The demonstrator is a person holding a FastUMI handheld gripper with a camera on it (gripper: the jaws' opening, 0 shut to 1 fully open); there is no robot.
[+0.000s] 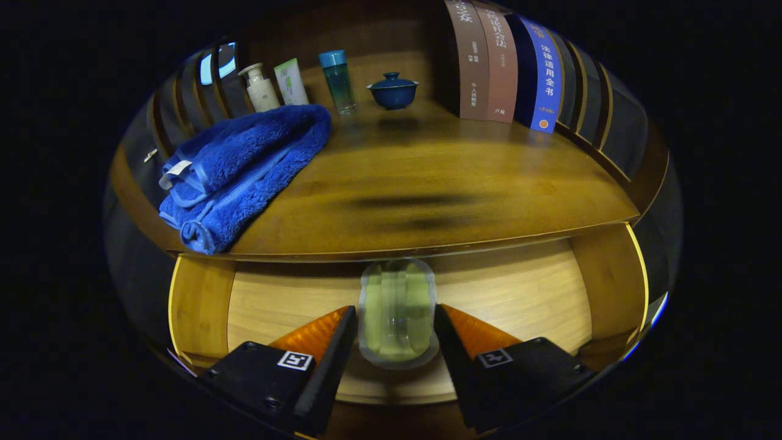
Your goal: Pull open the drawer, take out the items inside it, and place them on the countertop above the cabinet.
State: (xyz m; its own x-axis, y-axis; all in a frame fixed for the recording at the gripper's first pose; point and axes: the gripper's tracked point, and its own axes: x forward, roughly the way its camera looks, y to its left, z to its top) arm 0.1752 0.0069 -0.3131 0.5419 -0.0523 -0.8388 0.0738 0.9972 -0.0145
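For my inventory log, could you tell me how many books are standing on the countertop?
3 books stand side by side at the countertop's back right, beyond the fingers: two brown ones, then a blue one. Darker spines further right may be more.

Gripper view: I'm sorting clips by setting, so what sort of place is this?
Probably a mock home cabinet: a wooden countertop with books, toiletries and a blue towel, above an open drawer. The gripper holds a clear cup.
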